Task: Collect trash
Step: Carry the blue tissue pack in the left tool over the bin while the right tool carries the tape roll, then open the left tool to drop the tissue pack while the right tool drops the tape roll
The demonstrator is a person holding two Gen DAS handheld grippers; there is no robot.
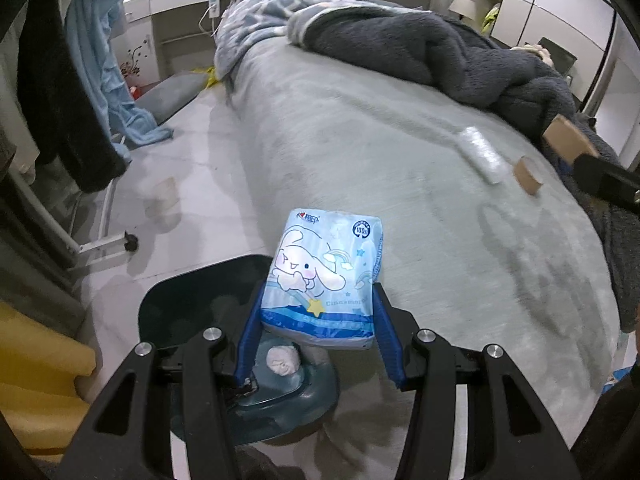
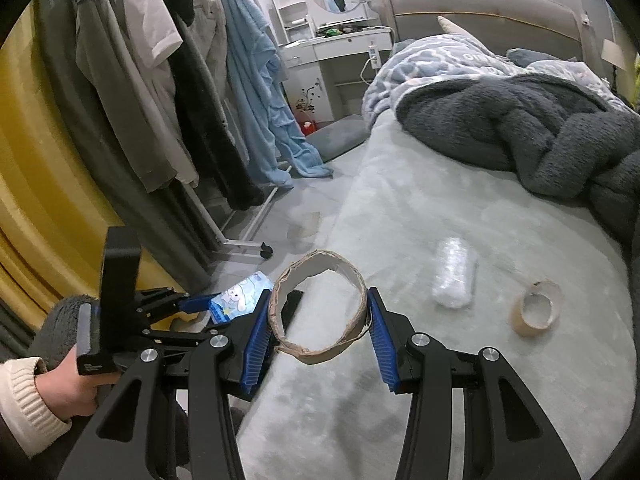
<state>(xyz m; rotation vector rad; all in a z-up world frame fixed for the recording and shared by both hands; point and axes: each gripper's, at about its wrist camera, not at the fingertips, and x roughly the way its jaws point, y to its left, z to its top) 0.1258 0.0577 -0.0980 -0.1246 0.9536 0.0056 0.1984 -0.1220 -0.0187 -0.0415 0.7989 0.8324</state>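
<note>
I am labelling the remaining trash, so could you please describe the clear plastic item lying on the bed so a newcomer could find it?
Start at the grey bed and look below the dark fleece blanket, on the open cover. The clear plastic wrapper lies flat there, just left of a brown tape roll. It is the only see-through, crinkled, oblong piece; its neighbour is a cardboard ring.

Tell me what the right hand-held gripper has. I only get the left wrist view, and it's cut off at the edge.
Observer: The right hand-held gripper is shut on a cardboard ring, hollow and slightly squashed.
Operator: Place it against the tape roll on the bed.
Observer: The tape roll lies on the bed cover to the ring's right and apart from it, with the clear plastic wrapper beyond the space between them.
Operator: Check its clearance from my gripper.
Observer: The left hand-held gripper, shut on the tissue pack, is close on the ring's left. I cannot tell if they touch.
</note>
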